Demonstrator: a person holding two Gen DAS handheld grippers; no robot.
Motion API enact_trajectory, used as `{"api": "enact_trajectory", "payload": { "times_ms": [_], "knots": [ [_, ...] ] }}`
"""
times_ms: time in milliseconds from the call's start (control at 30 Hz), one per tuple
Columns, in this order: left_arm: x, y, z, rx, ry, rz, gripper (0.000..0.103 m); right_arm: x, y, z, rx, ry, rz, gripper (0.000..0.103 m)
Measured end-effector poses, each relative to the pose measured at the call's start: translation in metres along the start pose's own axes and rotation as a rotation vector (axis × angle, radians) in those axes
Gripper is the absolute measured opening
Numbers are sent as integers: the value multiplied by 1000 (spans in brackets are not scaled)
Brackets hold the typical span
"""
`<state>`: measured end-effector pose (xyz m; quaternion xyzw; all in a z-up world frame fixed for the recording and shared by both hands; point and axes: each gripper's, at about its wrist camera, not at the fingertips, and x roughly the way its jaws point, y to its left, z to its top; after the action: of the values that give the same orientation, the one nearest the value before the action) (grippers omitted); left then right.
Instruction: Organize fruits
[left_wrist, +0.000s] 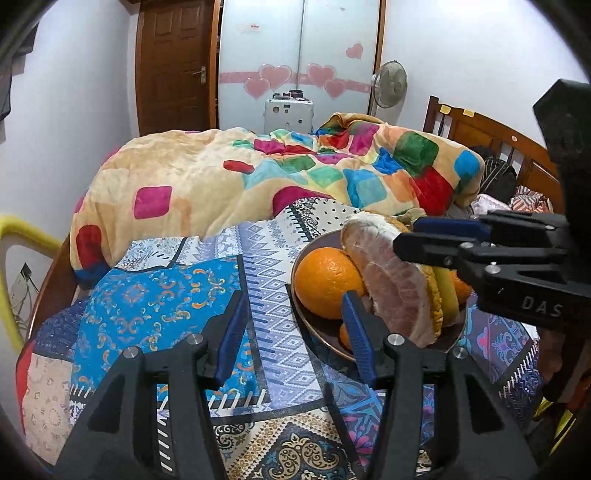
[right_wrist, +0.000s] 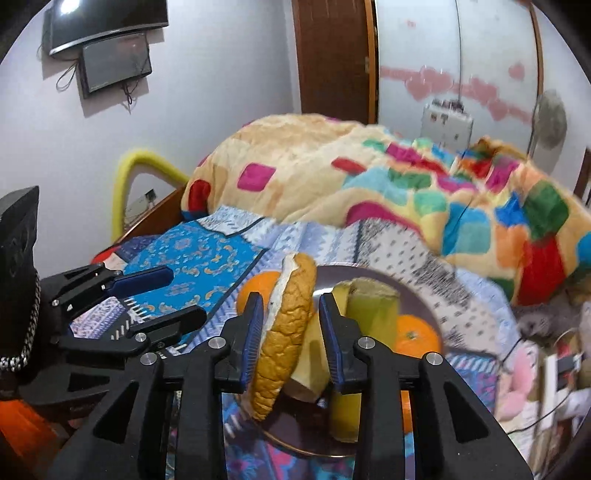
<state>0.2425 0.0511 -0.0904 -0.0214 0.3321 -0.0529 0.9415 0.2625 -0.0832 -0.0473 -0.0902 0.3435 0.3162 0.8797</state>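
Note:
A brown plate (left_wrist: 325, 334) on the patterned bedspread holds an orange (left_wrist: 327, 282), a large pomelo wedge (left_wrist: 397, 291) with yellow rind and pink flesh, green-yellow banana pieces (right_wrist: 373, 308) and another orange (right_wrist: 417, 338). My right gripper (right_wrist: 291, 339) has its jaws around the pomelo wedge (right_wrist: 284, 343), just above the plate (right_wrist: 295, 441); it enters the left wrist view from the right (left_wrist: 410, 236). My left gripper (left_wrist: 293, 332) is open and empty, at the plate's near left rim; it also shows in the right wrist view (right_wrist: 173, 295).
A rumpled colourful blanket (left_wrist: 258, 173) lies behind the plate. The patterned bedspread (left_wrist: 166, 306) stretches to the left. A wooden headboard (left_wrist: 491, 140) stands at the right, with a door (left_wrist: 173, 66) and a fan (left_wrist: 389, 85) beyond the bed.

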Motion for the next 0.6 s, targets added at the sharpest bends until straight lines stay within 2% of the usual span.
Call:
{"api": "enact_trajectory", "payload": {
  "times_ms": [67,233,467,600],
  "knots": [
    [-7,-3,2,-4,-12,-6,52,-13,0,1,7,-31,9,29],
    [-44,-12,9,-13,-79,-42,52,-63,9,-2,-11,-151,-41,29],
    [-126,-35,14,-3,-221,-36,52,-140,21,-14,34,-302,-40,30],
    [-176,-50,8,3,-317,-26,55,-183,33,-26,45,-393,-76,32]
  ]
}}
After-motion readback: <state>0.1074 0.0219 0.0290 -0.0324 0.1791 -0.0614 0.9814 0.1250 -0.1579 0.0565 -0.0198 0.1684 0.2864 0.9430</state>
